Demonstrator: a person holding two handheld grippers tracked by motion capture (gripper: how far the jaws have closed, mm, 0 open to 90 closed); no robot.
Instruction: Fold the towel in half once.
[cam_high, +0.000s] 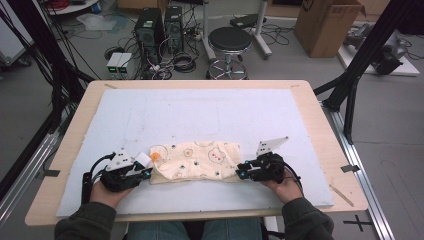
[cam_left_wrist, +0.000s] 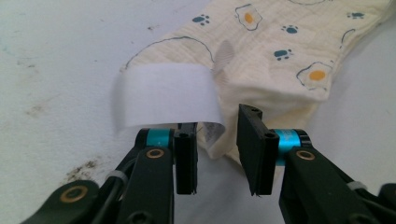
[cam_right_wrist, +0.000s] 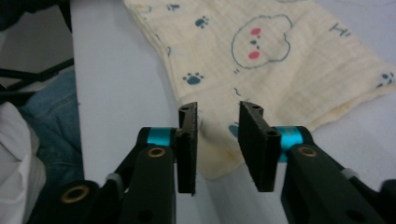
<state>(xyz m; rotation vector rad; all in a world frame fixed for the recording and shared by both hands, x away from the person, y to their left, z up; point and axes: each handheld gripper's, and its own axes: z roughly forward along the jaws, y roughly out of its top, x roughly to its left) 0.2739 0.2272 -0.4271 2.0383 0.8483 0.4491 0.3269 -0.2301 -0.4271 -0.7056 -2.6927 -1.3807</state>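
The left gripper (cam_high: 146, 173) and right gripper (cam_high: 241, 173) sit at opposite ends of the folded cloth (cam_high: 196, 161), jaws parted with nothing pinched — each points inward at an end, likely so both ends can be handled together. In the left gripper view a white label (cam_left_wrist: 166, 98) curls up off the cloth's near corner, just beyond the jaws. The cloth lies flat on the white mat (cam_high: 200, 112), near the person's edge — beyond it the mat is bare.

Cloth (cam_high: 197, 160) soft crinkled cotton; table (cam_high: 320, 125) wood-edged, matt white mat.
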